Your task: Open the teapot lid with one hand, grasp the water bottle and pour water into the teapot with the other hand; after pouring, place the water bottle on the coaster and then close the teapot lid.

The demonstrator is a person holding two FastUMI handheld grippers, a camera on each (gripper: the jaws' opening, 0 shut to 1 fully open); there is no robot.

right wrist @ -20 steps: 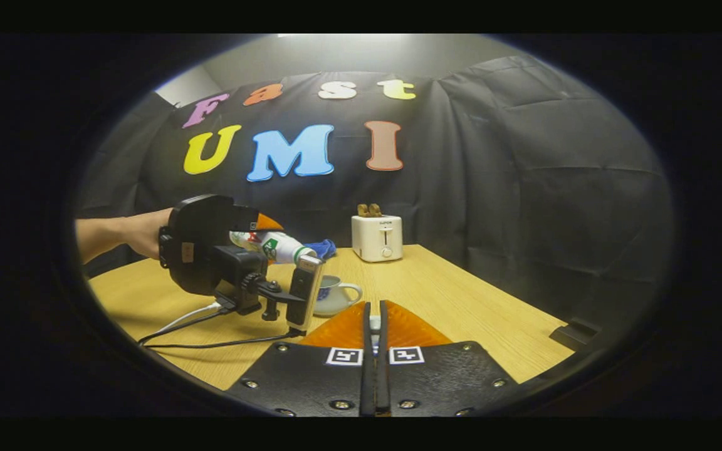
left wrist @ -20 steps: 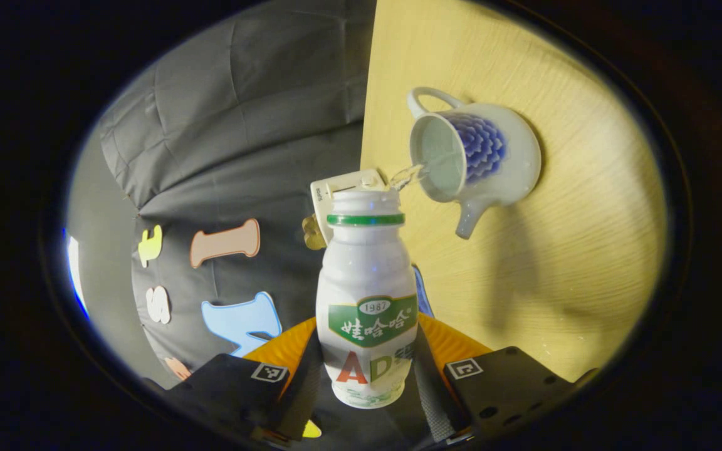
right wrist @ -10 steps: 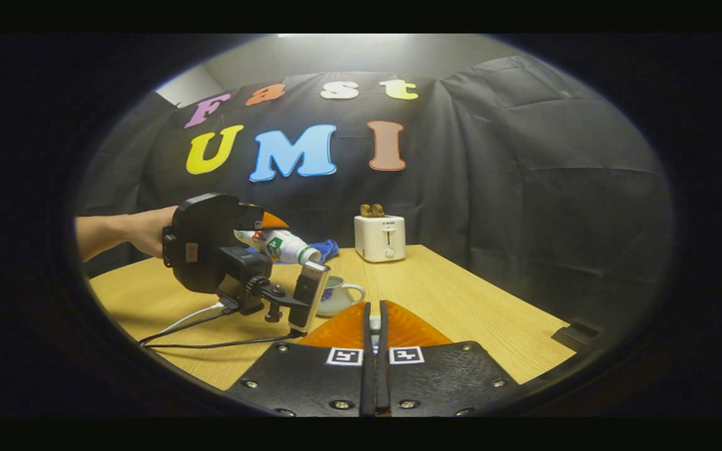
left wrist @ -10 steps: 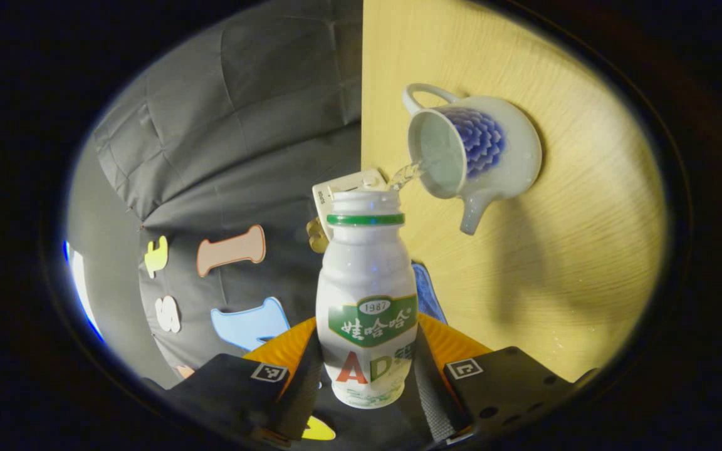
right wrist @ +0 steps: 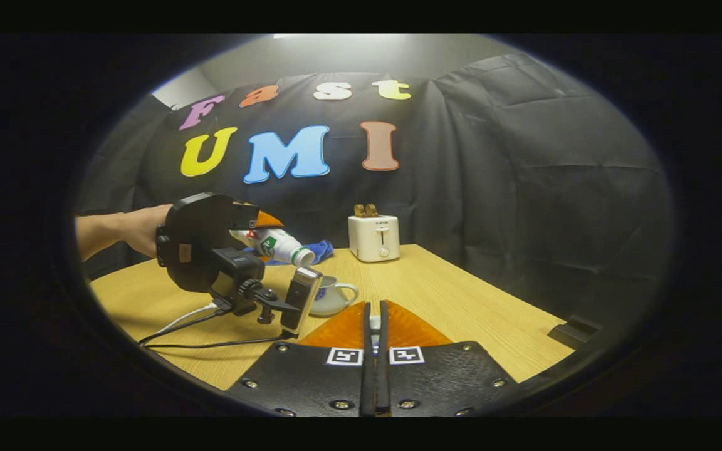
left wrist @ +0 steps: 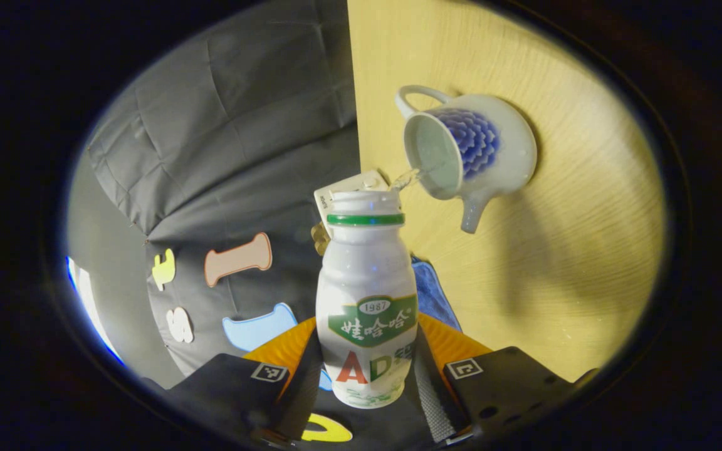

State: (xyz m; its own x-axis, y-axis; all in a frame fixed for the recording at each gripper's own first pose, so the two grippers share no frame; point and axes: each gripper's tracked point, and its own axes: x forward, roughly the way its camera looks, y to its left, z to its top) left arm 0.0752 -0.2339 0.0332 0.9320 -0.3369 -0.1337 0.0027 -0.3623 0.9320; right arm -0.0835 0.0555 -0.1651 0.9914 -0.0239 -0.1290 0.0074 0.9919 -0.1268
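My left gripper is shut on a white water bottle with a green label and no cap. The bottle is tipped on its side, and a thin stream of water runs from its mouth into the open white-and-blue teapot on the wooden table. The right gripper view shows that left gripper, held by a hand, with the bottle slanting down over the teapot. My right gripper hovers nearer, shut on a small white piece that looks like the lid's knob.
A white toaster stands at the table's back edge, with a blue cloth to its left. Cables trail over the table from the left gripper. A dark flat object lies at the right edge.
The left gripper has drifted slightly left and tipped the bottle's mouth a little lower. Water keeps running into the teapot. My right gripper has stayed put.
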